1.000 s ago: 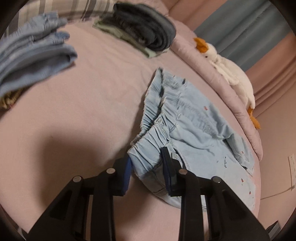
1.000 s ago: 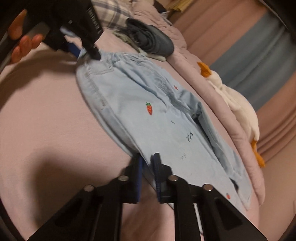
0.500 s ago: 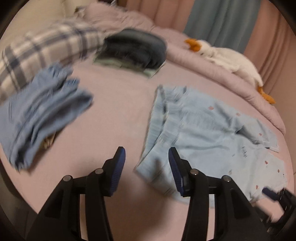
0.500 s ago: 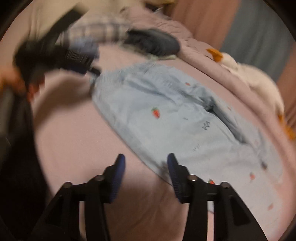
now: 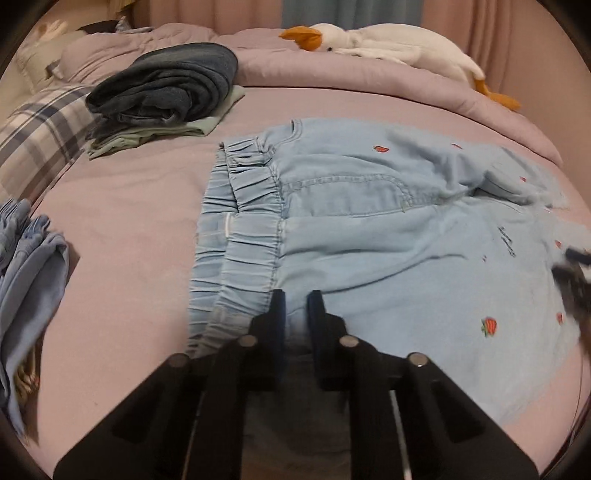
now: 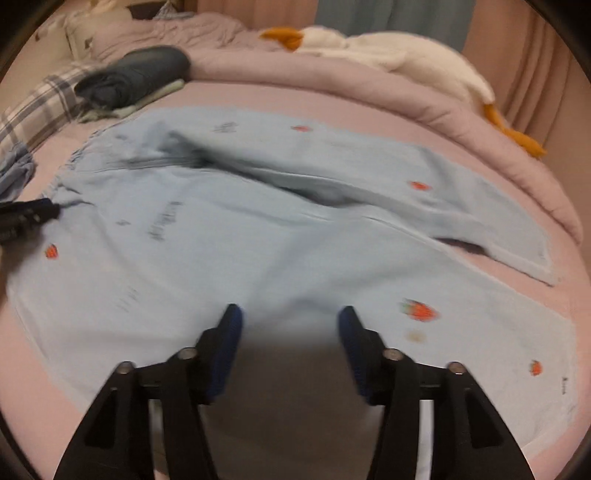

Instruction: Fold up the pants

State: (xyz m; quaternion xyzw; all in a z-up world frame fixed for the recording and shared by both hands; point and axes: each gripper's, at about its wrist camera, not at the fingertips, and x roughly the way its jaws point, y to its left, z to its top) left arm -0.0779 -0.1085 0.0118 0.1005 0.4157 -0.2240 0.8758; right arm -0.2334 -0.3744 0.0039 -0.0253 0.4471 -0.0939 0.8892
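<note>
A pink-sheeted bed (image 5: pixel 140 206) fills the room under dim warm light; behind it hang pink curtains (image 5: pixel 517 33) with a blue-grey panel (image 6: pixel 388 14) between them

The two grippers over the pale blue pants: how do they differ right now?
The left gripper has just been closing, jaws nearly together at the pants' gathered waistband. The right gripper has just been opening, jaws wide, gripping nothing, above a pant leg. Both share black arms and blue pads.

Pants (image 5: pixel 369 229) on bed (image 5: pixel 129 206), stack (image 5: pixel 166 85) behind.
</note>
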